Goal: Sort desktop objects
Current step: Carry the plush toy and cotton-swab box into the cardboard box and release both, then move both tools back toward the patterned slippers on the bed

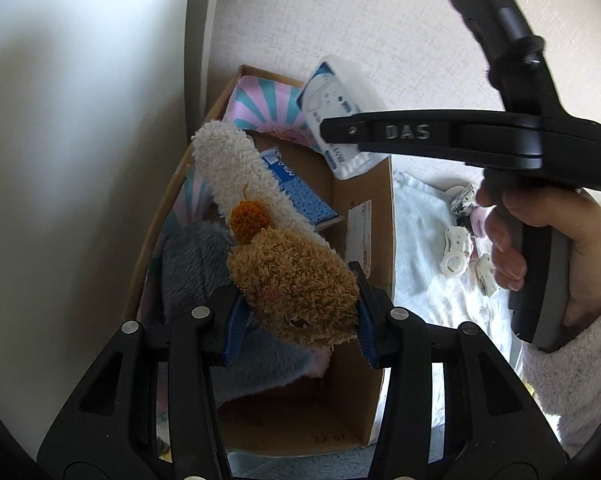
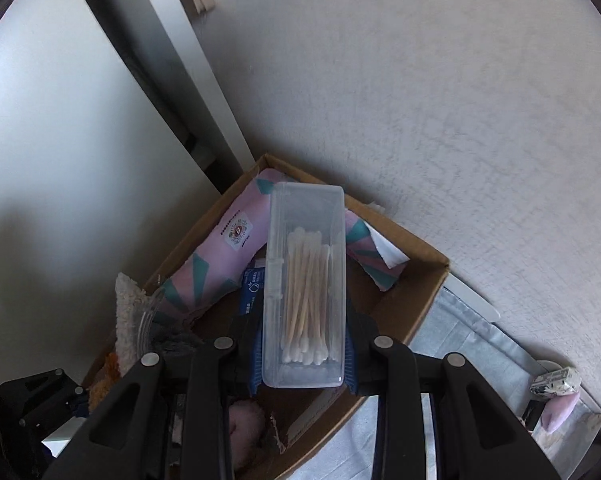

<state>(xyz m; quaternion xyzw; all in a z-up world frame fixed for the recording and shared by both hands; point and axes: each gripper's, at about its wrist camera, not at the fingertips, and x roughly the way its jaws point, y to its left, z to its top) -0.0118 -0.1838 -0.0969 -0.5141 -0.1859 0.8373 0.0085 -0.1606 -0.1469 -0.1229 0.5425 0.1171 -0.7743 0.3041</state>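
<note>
My left gripper (image 1: 298, 322) is shut on a fuzzy sock (image 1: 292, 276), brown at the held end and cream further out, over an open cardboard box (image 1: 364, 208). My right gripper (image 2: 303, 354) is shut on a clear plastic box of cotton swabs (image 2: 305, 280) and holds it over the same cardboard box (image 2: 412, 300). In the left wrist view the right gripper (image 1: 342, 138) reaches in from the right with the swab box (image 1: 340, 120) above the box's far corner. The sock's cream end (image 2: 126, 312) shows at the left in the right wrist view.
Inside the box lie a pink and teal patterned pouch (image 1: 260, 108), a blue packet (image 1: 300, 196) and grey fuzzy fabric (image 1: 196, 264). A pale cloth (image 1: 440, 264) to the right bears small white plastic pieces (image 1: 458, 248). A wall stands behind and to the left.
</note>
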